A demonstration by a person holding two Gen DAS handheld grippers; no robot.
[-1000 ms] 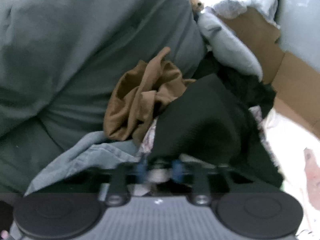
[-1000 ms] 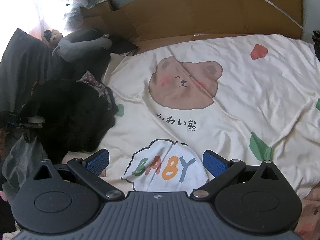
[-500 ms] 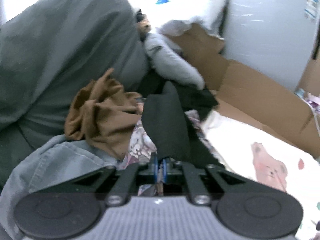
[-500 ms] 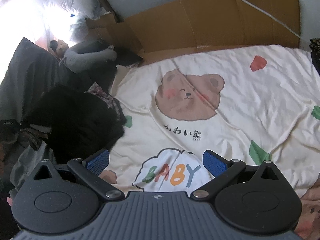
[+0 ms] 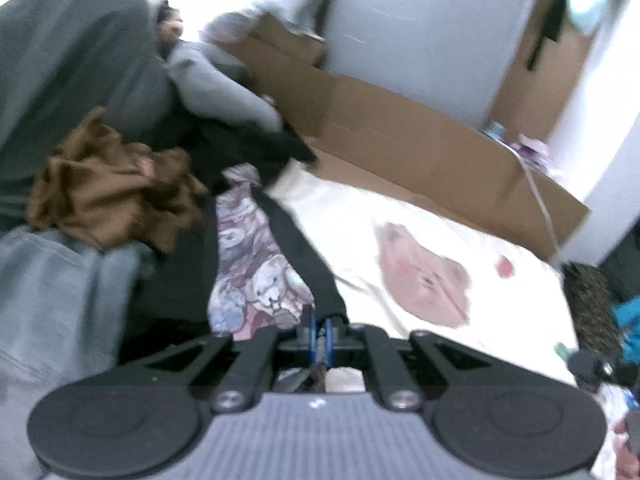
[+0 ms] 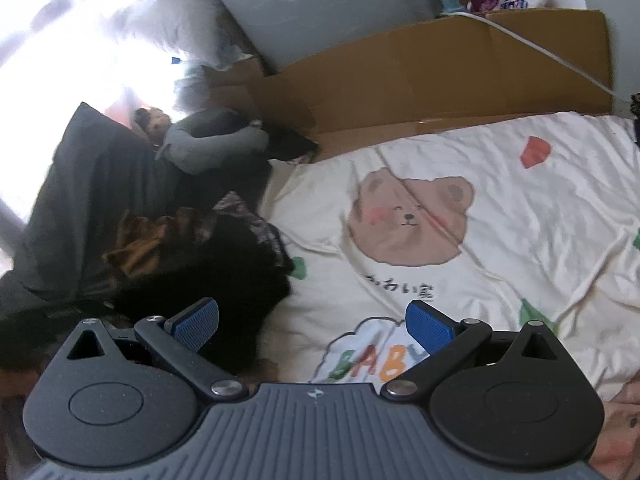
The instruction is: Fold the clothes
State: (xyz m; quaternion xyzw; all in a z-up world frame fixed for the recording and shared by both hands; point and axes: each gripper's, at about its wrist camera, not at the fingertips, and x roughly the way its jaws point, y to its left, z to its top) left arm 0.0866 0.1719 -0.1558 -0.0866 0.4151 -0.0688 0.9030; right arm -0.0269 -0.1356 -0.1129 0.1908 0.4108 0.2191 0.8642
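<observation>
My left gripper [image 5: 320,330] is shut on a black garment [image 5: 296,240], which stretches taut from the clothes pile toward the jaws. A patterned pink-and-grey cloth [image 5: 252,264] lies right beside it. A brown garment [image 5: 108,192] and a light grey-blue garment [image 5: 52,292] sit in the pile at the left. My right gripper [image 6: 314,326] is open and empty, held above the cream bear-print blanket [image 6: 500,208]. The black garment [image 6: 208,276] shows as a dark heap left of it.
Flattened cardboard [image 6: 440,76] runs along the back of the bed. A large dark grey pillow [image 5: 68,64] and a grey plush toy [image 6: 208,148] lie at the left. A white cable [image 6: 560,60] crosses the cardboard. Boxes and a grey wall panel [image 5: 420,28] stand behind.
My left gripper closed on the black garment and pulled it up and right, away from the pile, drawing it into a strip. My right gripper stayed open and drifted slightly.
</observation>
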